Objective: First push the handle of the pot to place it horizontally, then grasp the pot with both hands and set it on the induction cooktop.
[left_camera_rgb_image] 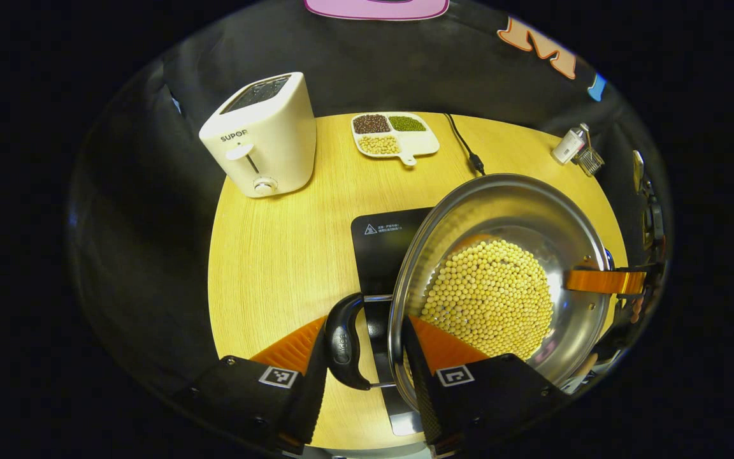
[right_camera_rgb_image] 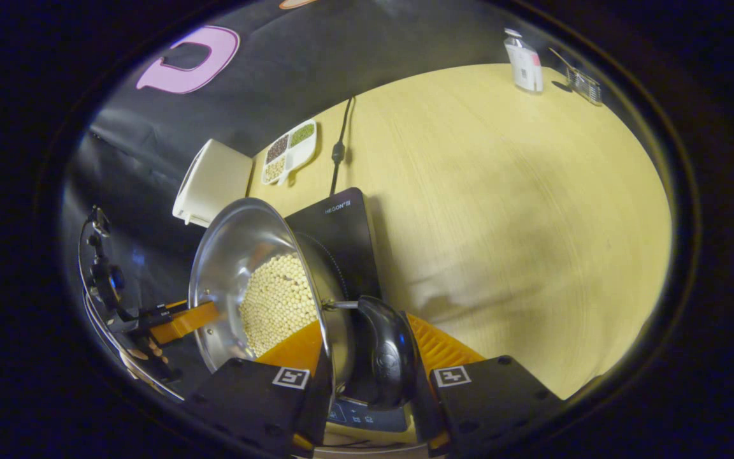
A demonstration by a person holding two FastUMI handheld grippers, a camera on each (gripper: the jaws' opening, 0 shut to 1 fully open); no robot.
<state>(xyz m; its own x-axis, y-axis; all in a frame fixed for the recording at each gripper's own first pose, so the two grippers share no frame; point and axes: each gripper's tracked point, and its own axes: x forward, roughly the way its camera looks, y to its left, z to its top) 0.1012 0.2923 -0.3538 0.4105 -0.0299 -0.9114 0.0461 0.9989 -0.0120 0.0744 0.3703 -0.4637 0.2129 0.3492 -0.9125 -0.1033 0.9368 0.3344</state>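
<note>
Left gripper view: left gripper (left_camera_rgb_image: 367,344) clamped across black side handle (left_camera_rgb_image: 345,347) and steel rim of pot (left_camera_rgb_image: 571,331), one finger (left_camera_rgb_image: 437,347) inside the wall, the other outside the handle; pot full of pale beans (left_camera_rgb_image: 488,299), tilted over black induction cooktop (left_camera_rgb_image: 383,242) on wooden table (left_camera_rgb_image: 278,255), toaster (left_camera_rgb_image: 262,137) and divided dish (left_camera_rgb_image: 392,134) well behind. Right gripper view: right gripper (right_camera_rgb_image: 364,331) likewise closed over opposite handle (right_camera_rgb_image: 386,350) and rim, pot (right_camera_rgb_image: 227,268) leaning above cooktop (right_camera_rgb_image: 341,236); contact between base and cooktop impossible to tell.
</note>
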